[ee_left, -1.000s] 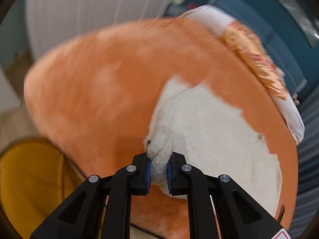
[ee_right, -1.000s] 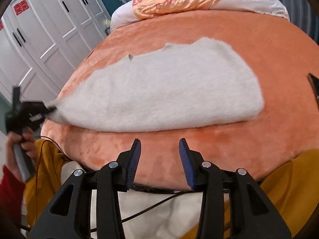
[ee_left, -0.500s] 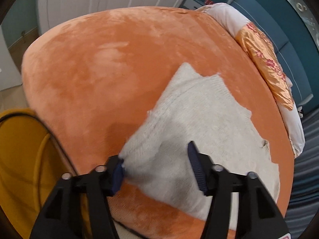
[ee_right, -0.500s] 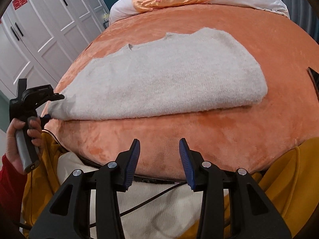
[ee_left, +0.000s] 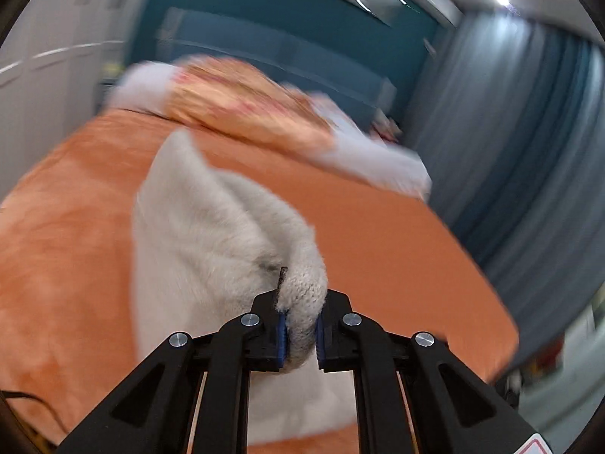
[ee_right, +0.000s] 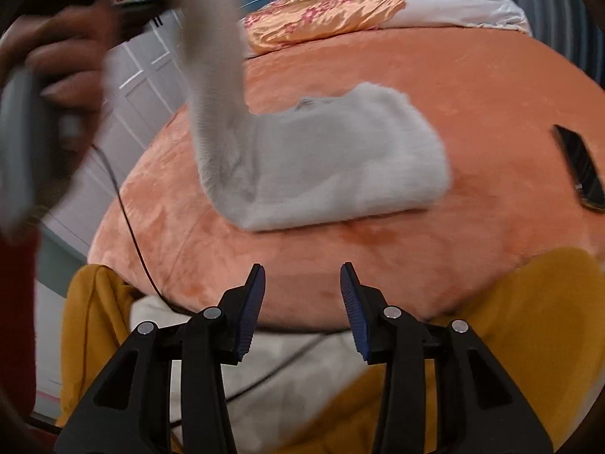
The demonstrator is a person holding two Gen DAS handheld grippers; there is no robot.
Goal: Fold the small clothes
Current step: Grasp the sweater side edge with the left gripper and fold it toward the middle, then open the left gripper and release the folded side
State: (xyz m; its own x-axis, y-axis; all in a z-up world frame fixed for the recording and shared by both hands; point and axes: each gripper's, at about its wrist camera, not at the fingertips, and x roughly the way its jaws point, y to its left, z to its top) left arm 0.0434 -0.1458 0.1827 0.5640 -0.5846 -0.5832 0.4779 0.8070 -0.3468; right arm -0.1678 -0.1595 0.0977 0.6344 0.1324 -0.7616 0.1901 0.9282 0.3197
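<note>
A cream knitted sweater [ee_right: 340,166] lies on the orange bed cover [ee_right: 416,246]. One long end [ee_right: 215,75] is raised up at the left, blurred by motion. My left gripper [ee_left: 300,325] has that knitted end [ee_left: 302,291] between its blue pads, and its jaws are closing on it. The rest of the sweater [ee_left: 196,234] hangs away below it toward the bed. A person's hand [ee_right: 64,60] carries that gripper high at the left of the right wrist view. My right gripper [ee_right: 302,295] hovers near the bed's front edge, its jaws opening with nothing between them.
A dark flat phone-like object [ee_right: 578,166] lies on the bed at the right. An orange satin pillow [ee_right: 325,15] and white bedding sit at the far end. Yellow cloth [ee_right: 529,302] and a black cable [ee_right: 128,219] hang by the front edge. White wardrobe doors [ee_right: 140,87] stand at the left.
The left gripper let go of the sweater's end, gripped it again, then swung it up and over the sweater. The sweater is now bunched shorter. The right gripper edged slightly closer.
</note>
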